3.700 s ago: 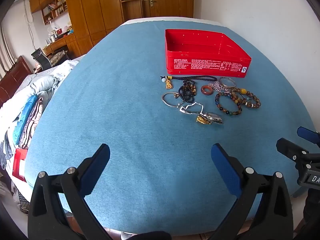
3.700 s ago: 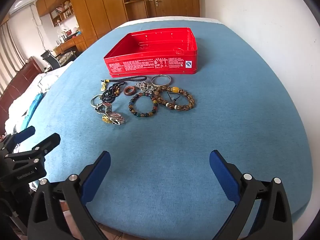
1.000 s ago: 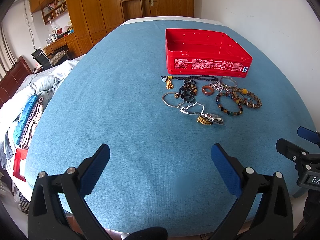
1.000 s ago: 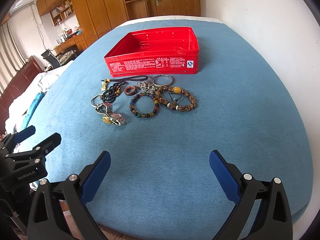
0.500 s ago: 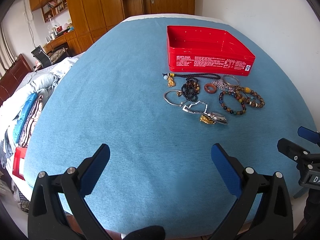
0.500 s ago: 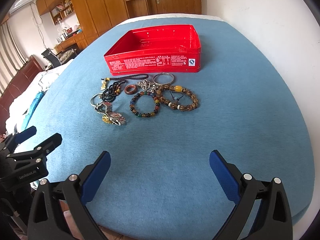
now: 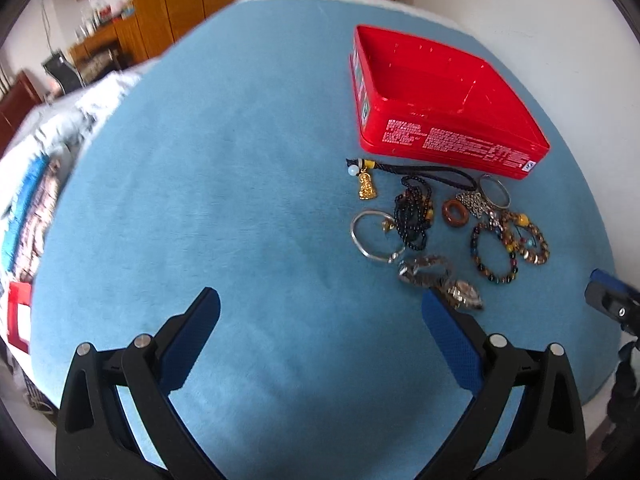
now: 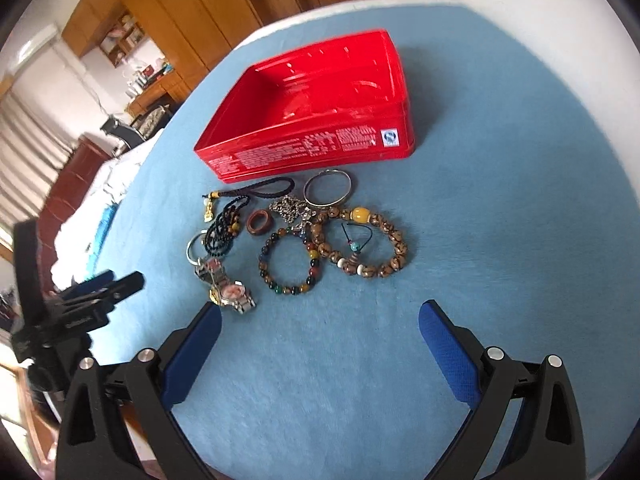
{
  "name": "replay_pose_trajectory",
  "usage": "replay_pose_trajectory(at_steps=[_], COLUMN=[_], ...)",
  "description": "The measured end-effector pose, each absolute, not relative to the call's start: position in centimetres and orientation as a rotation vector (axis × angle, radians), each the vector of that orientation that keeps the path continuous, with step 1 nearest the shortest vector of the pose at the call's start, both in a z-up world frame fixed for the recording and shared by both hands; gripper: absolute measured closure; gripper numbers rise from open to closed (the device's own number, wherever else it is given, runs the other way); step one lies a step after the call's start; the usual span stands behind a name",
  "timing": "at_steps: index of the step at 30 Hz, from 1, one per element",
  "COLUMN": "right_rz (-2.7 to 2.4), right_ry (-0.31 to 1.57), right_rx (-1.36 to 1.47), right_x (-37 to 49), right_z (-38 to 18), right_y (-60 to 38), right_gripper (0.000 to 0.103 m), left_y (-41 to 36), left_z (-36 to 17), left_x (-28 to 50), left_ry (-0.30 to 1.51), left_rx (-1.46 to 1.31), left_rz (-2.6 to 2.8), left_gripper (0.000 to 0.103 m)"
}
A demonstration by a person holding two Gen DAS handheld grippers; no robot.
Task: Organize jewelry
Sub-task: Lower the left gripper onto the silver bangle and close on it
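An empty red tin box point(image 7: 440, 92) point(image 8: 320, 92) sits on the blue cloth. In front of it lies a cluster of jewelry: a black cord with a gold pendant point(image 7: 366, 188), a black bead strand point(image 7: 414, 216), a silver bangle point(image 7: 370, 240) point(image 8: 327, 192), a brown ring point(image 7: 455, 212) point(image 8: 259, 222), a wristwatch point(image 7: 440, 280) point(image 8: 228, 288), a multicolour bead bracelet point(image 8: 289, 264) and a brown bead bracelet point(image 8: 362, 244). My left gripper point(image 7: 320, 320) is open, its right finger just short of the watch. My right gripper point(image 8: 320, 326) is open, a little short of the bead bracelets.
The blue cloth point(image 7: 224, 184) covers a round-edged table against a white wall point(image 7: 540, 20). Wooden cabinets point(image 8: 192, 4) stand behind. Bedding point(image 7: 36, 168) lies to the left, below the table's edge. Each view shows the other gripper at its side edge.
Both grippers have moved forward toward the jewelry, so the box and the pieces look larger and nearer. Both stay open and hold nothing.
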State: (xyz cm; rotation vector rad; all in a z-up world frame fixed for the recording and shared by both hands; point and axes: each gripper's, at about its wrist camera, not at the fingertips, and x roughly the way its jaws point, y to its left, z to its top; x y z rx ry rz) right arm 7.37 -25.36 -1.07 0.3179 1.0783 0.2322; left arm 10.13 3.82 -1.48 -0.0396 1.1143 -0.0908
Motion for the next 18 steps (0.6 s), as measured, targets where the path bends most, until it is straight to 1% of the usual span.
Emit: replay_pose_trajectory(at_steps=[2,7,11,13,14,18], right_rz=[0.247,0.219,0.211,0.21,0.211,0.208], right_ry=[1.097,1.126,1.134,1.134,1.134,1.138], right_rx=[0.333,0.336,0.325,0.317,0.315,0.313], right_x=[8.3,9.7,10.4,10.7,10.8,11.4], right_z=[-1.5,-2.4,-2.7,-2.9,-2.9,-3.2], right_y=[-25.7,-26.1,-26.2,-26.1,-26.0,-26.1], right_gripper=[0.004,0.014,0.015,0.015,0.015,0.015], left_y=[3.5,2.2,1.0,0.6,0.3,-0.1], left_z=[-2.0,-2.7,-3.4,-3.9,-4.2,-5.3], left_x=[11.2,12.7,13.9,14.3,14.5,14.9], left_ry=[1.136,1.184,1.208,1.23,1.246,1.292], left_rx=[-0.027,0.003,0.036,0.045,0.05,0.057], left_rz=[-0.091,-0.12,-0.127,-0.131,-0.134,-0.142], left_gripper=[0.007,0.009,0.01,0.016,0.022,0.023])
